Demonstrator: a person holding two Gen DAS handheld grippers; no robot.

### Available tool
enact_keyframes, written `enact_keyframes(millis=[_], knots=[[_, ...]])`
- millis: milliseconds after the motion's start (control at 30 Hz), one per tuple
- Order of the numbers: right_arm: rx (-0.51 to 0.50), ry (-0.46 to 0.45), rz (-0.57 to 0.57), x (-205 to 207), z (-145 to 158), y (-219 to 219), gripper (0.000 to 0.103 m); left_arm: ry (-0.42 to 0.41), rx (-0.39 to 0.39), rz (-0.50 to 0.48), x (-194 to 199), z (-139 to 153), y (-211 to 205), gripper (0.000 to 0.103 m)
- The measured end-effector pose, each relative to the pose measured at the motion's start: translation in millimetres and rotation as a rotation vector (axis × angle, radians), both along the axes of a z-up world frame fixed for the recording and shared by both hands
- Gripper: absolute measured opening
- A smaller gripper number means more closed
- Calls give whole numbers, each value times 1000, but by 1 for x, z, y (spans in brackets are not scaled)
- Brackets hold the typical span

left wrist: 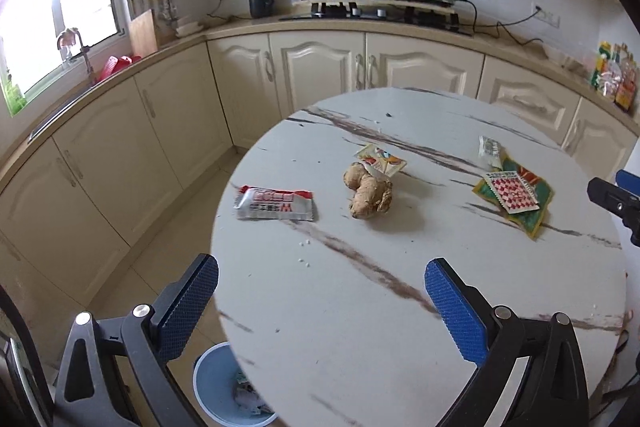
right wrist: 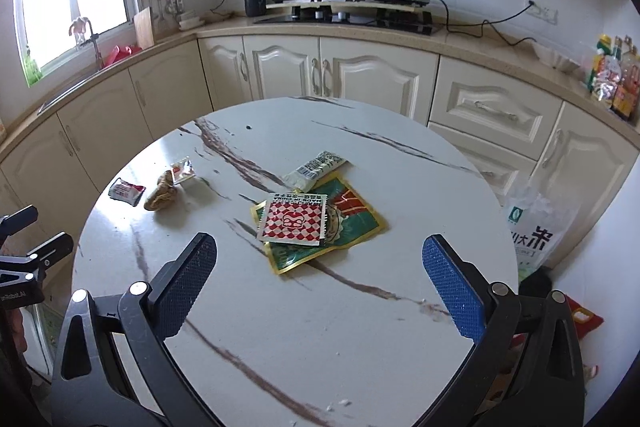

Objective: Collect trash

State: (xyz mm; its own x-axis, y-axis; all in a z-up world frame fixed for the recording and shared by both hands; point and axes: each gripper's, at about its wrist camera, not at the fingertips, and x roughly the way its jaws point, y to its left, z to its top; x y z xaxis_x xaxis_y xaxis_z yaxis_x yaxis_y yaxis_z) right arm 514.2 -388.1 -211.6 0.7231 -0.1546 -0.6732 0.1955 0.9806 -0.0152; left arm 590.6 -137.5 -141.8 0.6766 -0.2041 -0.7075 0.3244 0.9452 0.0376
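Several wrappers lie on a round white marble table (left wrist: 360, 327) (right wrist: 320, 347). A red-and-silver wrapper (left wrist: 275, 203) (right wrist: 126, 191) sits at the left, a small orange sachet (left wrist: 382, 161) (right wrist: 183, 169) beside a ginger root (left wrist: 369, 197) (right wrist: 162, 194). To the right lie a red-white checked packet (left wrist: 515, 193) (right wrist: 294, 219) on a green-gold wrapper (left wrist: 532, 205) (right wrist: 344, 227), and a white wrapper (left wrist: 490, 151) (right wrist: 316, 167). My left gripper (left wrist: 322, 301) is open above the table's near left edge. My right gripper (right wrist: 320, 283) is open just short of the checked packet.
A light-blue bin (left wrist: 228, 387) with scraps stands on the floor under the table's left edge. Cream cabinets (left wrist: 320, 67) and a counter with a stove (left wrist: 376, 11) run behind. A white bag (right wrist: 536, 227) stands on the floor to the right of the table.
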Motion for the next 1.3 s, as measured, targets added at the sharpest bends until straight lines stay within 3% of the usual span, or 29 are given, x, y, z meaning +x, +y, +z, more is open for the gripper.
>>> enact_keyframes(millis=[267,300,333,367,467,567,633,867,1033,1133,1200,1300], knots=[[-4,52,31,49,-22,-19,103,65,10,-57,115,-32,-37,86],[-4,58,37,54,-24,-19,103,70,11,-63,124,-36,-40,83],[-4,61,42,59,-25,-18,103,78,15,-60,135,-38,-42,71],[-1,67,51,64,-27,-18,103,85,16,-62,140,-42,-43,67],[-9,74,86,79,-29,-9,103,112,10,-83,162,-51,-49,60],[-25,79,122,94,-31,4,103,113,-23,-108,164,-54,-51,53],[-16,89,151,105,-32,14,103,111,-38,-137,164,-53,-47,34],[24,94,263,141,-37,53,103,75,-109,-151,125,-46,2,30],[54,124,359,171,-50,90,103,28,-159,-112,93,-29,62,30],[18,157,409,189,-65,114,103,-1,-161,-81,83,-23,91,30],[12,192,426,200,-75,126,94,-9,-158,-73,80,-22,107,30],[-8,220,417,208,-83,135,64,-14,-166,-52,73,-21,127,30]])
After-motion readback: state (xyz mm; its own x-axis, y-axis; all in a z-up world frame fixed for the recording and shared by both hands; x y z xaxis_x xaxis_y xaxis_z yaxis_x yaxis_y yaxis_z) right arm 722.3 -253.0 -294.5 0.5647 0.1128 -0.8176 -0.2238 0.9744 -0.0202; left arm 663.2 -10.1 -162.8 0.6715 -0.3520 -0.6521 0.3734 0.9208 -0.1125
